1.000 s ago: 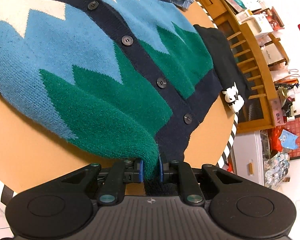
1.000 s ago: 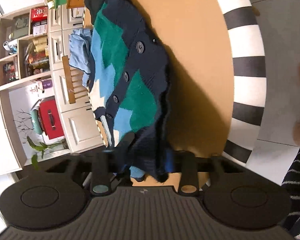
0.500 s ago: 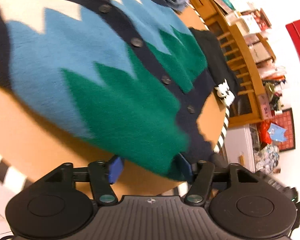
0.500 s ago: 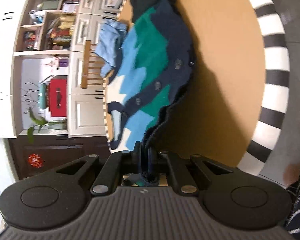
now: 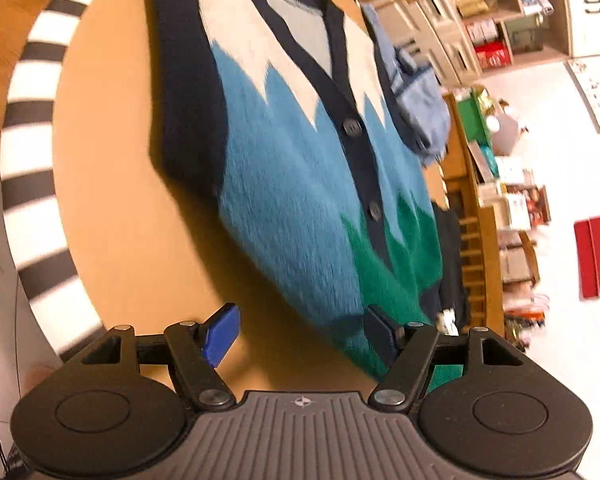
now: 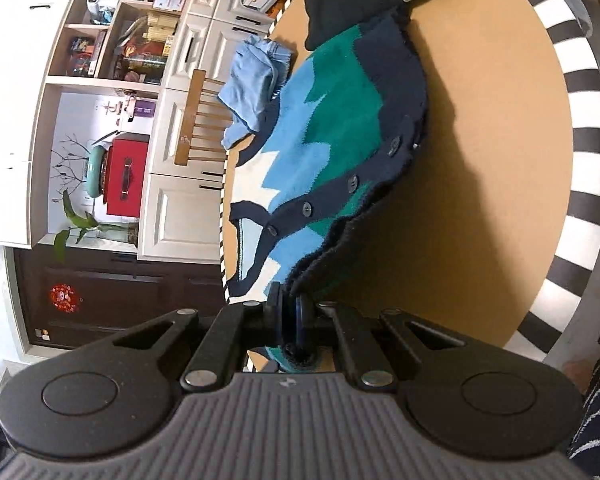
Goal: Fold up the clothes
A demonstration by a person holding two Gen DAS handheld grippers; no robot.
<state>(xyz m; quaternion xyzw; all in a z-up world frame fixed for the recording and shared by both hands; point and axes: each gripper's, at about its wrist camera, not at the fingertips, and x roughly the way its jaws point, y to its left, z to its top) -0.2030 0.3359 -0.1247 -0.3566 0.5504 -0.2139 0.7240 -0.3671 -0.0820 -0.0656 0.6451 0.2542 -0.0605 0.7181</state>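
The cardigan (image 5: 300, 184) lies on the round table (image 5: 112, 208), its button line running away from the left gripper (image 5: 300, 334). That gripper's jaws are opening, holding nothing. The right gripper (image 6: 290, 322) pinches the dark hem, lifting it.

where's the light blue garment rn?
The light blue garment lies crumpled at the table's far edge by the wooden chair, touching the cardigan; upper left in the right wrist view.

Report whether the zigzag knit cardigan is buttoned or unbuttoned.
Buttoned: the blue, green and white knit cardigan has its navy button strip closed down the front.
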